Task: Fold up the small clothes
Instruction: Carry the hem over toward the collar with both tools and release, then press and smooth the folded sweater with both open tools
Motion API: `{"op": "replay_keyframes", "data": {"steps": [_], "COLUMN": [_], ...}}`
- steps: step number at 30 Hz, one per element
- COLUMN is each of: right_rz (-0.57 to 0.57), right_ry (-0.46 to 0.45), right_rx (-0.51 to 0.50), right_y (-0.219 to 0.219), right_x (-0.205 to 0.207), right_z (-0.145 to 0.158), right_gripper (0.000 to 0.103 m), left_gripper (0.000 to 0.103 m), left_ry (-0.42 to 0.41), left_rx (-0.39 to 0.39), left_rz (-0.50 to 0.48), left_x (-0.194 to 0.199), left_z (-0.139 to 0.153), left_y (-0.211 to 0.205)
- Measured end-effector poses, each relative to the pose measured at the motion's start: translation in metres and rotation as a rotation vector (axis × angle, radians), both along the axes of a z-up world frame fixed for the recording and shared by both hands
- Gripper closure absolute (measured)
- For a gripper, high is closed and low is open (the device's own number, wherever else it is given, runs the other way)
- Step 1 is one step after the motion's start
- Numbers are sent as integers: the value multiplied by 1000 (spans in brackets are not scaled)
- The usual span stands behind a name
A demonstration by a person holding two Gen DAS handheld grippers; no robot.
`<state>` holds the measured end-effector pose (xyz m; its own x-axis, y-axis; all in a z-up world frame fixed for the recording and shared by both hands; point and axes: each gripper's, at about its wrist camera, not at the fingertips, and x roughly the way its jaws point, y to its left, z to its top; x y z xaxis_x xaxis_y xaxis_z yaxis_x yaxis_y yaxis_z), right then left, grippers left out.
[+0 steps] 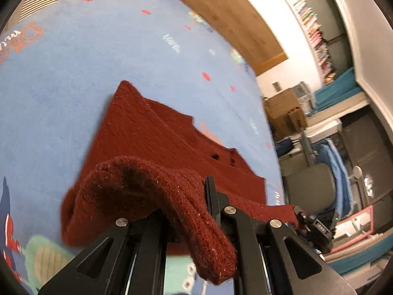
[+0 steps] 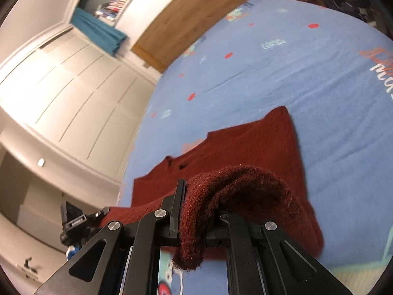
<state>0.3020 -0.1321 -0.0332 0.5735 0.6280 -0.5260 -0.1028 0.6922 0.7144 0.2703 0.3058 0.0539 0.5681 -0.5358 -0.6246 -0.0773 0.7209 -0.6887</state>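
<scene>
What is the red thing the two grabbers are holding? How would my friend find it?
Look for the big blue bedspread with little red dots. On it lies a dark red knitted sweater, its near edge lifted and draped over the fingers of the left gripper and the right gripper. It is the only woolly, plain dark red thing there.

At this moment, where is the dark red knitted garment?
The dark red knitted garment lies spread on the blue printed bedsheet, with its near edge lifted, pinched by the left gripper and the right gripper.
</scene>
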Motion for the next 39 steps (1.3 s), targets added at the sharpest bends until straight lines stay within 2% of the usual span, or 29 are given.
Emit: {"op": "replay_keyframes", "data": {"steps": [6, 10, 13, 17, 19, 20, 23, 27, 31, 37, 39], "right_rz": [-68, -92, -104, -113, -119, -123, -141, -176, -172, -19, 44], "right_ry": [130, 165, 179, 180, 181, 182, 181, 164, 115, 38, 1], "right_rx": [-30, -47, -52, -52, -39, -33, -29, -19, -62, -287, -404], "right_y": [4, 1, -2, -3, -5, -5, -7, -17, -24, 17, 42], "right_x": [35, 45, 50, 56, 59, 60, 64, 67, 63, 61, 62], "right_z": [-48, -68, -74, -75, -74, -74, -72, -62, -46, -37, -37], "right_gripper": [91, 90, 89, 78, 69, 62, 51, 45, 45, 45, 45], "left_gripper": [95, 94, 89, 73, 62, 57, 52, 50, 50, 50, 50], "left_ry": [131, 156, 184, 183, 174, 170, 160, 134, 78, 50, 44], "left_rx": [43, 58, 27, -22, -29, -28, -25, 31, 207, 386, 441], "left_rz": [45, 39, 38, 43, 59, 69, 92, 103, 63, -36, -64], "left_x": [41, 58, 67, 71, 72, 73, 75, 70, 59, 54, 54], "left_z": [-52, -68, -74, -68, -62, -59, -50, -34, -17, -33, -41], "left_y": [-1, -2, 3, 12, 16, 17, 22, 24, 3, -53, -71]}}
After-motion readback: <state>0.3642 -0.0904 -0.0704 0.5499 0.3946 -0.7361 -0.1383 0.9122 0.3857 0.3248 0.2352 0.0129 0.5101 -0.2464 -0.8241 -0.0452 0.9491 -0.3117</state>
